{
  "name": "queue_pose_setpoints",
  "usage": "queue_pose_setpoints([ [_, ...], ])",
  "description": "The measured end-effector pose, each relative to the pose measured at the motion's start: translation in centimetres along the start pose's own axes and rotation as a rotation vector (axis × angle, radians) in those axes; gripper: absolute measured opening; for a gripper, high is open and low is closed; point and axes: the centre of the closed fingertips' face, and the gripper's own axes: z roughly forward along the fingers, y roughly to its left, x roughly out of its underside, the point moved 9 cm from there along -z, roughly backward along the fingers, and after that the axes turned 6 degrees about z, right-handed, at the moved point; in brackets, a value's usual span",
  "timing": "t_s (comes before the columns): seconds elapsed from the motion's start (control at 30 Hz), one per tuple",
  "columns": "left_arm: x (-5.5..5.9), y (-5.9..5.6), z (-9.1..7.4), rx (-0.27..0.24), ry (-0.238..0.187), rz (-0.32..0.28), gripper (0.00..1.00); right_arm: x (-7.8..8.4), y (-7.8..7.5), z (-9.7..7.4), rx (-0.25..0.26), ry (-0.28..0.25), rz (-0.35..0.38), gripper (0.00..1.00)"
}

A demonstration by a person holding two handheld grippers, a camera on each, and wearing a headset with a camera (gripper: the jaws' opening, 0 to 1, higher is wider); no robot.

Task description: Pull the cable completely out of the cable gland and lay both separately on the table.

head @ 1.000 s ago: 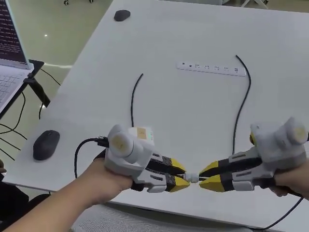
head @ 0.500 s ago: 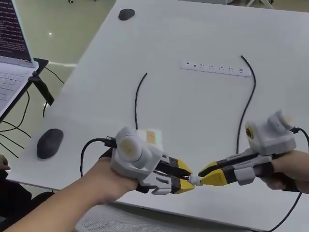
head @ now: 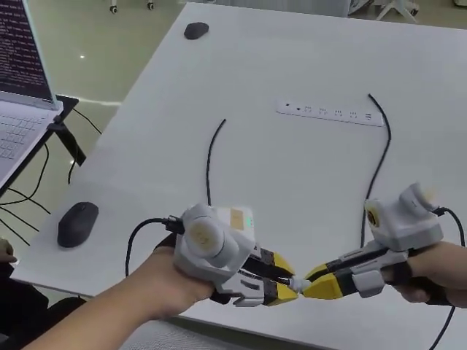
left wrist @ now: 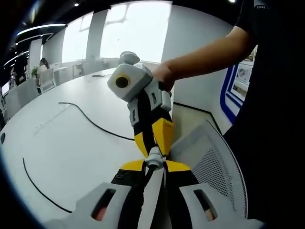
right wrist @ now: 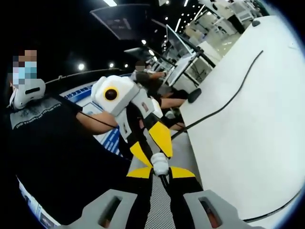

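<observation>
1. Head view: the left gripper (head: 284,283) and right gripper (head: 312,284) meet tip to tip over the near edge of the white table (head: 292,65), with the small white cable gland (head: 295,281) between them. Behind them the tabletop lies open as far as a loose black lead (head: 209,157) and a power strip (head: 330,114). A mouse (head: 77,223) sits near the left edge.
2. Left gripper view: the left gripper (left wrist: 148,166) is clenched on the cable gland (left wrist: 153,158), and the right gripper (left wrist: 154,148) reaches it from above. A mesh chair (left wrist: 214,167) lies just beyond the table (left wrist: 57,143).
3. Right gripper view: the right gripper (right wrist: 159,172) grasps the dark cable (right wrist: 165,182), which enters the cable gland (right wrist: 160,163) just off the table (right wrist: 248,133) edge.
</observation>
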Motion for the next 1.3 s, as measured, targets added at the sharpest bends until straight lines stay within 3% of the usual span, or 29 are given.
queue_pose_setpoints([
  [0.1, 0.2, 0.1, 0.0, 0.0, 0.0, -0.018, 0.15, -0.1, 0.0, 0.1, 0.016, 0.001, -0.026, 0.08],
  [0.17, 0.3, 0.2, -0.1, -0.004, 0.003, -0.021, 0.15, -0.1, 0.0, 0.2, 0.043, -0.006, -0.104, 0.08],
  [0.27, 0.5, 0.2, -0.2, -0.008, 0.004, -0.035, 0.15, -0.2, 0.1, 0.2, 0.082, 0.004, -0.162, 0.08],
  [0.43, 0.9, 0.2, -0.6, -0.01, -0.008, -0.074, 0.15, -0.3, 1.0, 0.6, 0.196, 0.027, -0.415, 0.08],
  [0.5, 0.9, 0.2, -0.8, -0.011, -0.015, -0.082, 0.15, -0.4, 1.3, 0.6, 0.249, 0.036, -0.462, 0.08],
  [0.63, 0.7, 0.2, -1.4, -0.014, -0.05, -0.119, 0.15, -0.6, 2.7, 0.9, 0.354, 0.064, -0.626, 0.07],
  [1.0, 0.7, -0.2, -1.6, 0.012, -0.066, -0.18, 0.15, 0.6, 5.1, 2.3, 0.597, 0.164, -0.989, 0.07],
  [1.2, 0.6, -0.1, -1.2, 0.008, -0.077, -0.227, 0.15, 1.1, 5.6, 2.5, 0.718, 0.204, -1.118, 0.07],
  [1.3, 0.5, -0.3, -0.8, 0.009, -0.068, -0.229, 0.15, 1.5, 5.4, 2.5, 0.725, 0.194, -1.106, 0.08],
])
